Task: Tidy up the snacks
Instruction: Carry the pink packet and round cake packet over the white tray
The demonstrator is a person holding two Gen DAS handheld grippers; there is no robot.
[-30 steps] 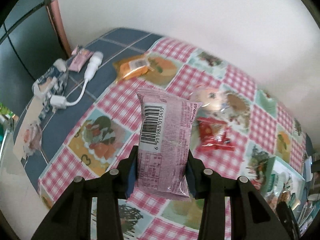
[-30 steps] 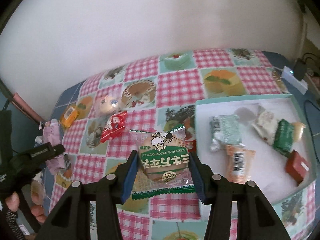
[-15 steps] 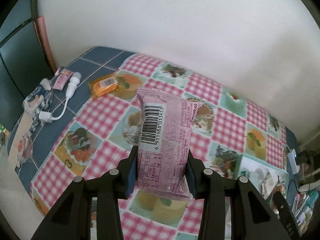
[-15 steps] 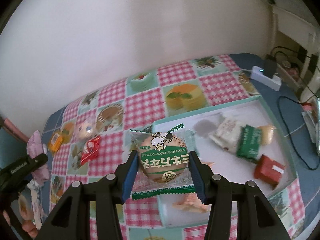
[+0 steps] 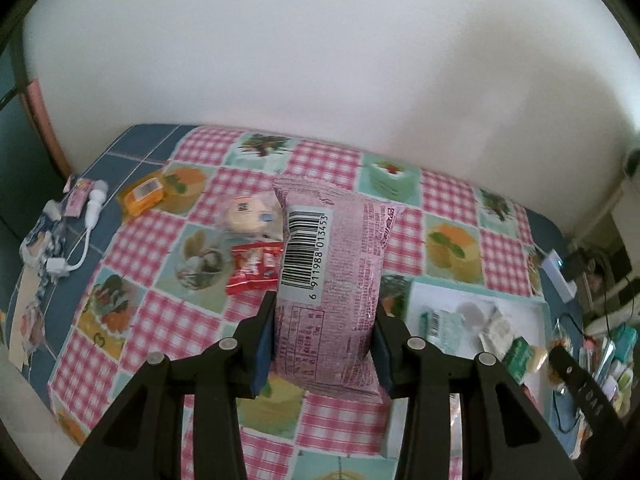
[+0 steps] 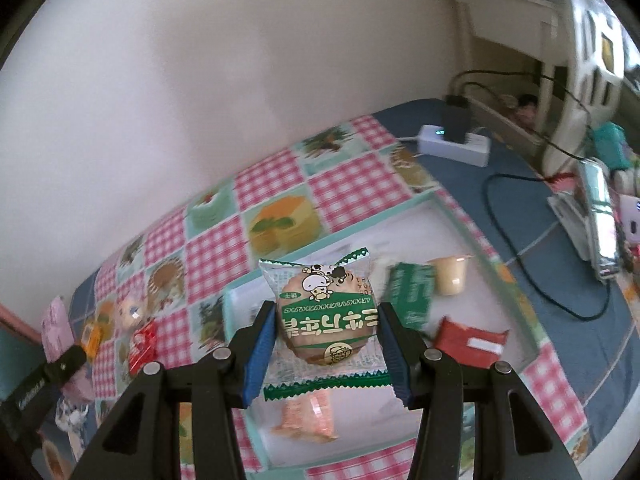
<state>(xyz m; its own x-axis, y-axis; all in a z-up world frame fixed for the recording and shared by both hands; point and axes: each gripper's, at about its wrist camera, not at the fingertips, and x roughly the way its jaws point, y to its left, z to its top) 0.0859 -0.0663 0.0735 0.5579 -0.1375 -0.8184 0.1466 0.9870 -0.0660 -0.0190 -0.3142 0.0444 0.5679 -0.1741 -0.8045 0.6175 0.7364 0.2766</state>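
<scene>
Above the checked table (image 5: 328, 168), our left claw (image 5: 324, 344) grips a pink packet (image 5: 332, 280), right claw (image 6: 328, 344) a green-labelled cake (image 6: 326, 316); we should release low inside the tray (image 6: 460, 216).

Pink packet (image 5: 332, 280): crinkled plastic film, faint sheen, printed white barcode label.
Green packet (image 6: 326, 320): glossy clear-and-green film, zigzag-cut ends.
Left gripper (image 5: 324, 344): matt black plastic, blue ribbed pads, metal screw heads.
Desk (image 5: 168, 320): smooth printed checked cover.
Tray (image 6: 452, 216), 12 o'clock of green packet: smooth white floor, teal rim.
</scene>
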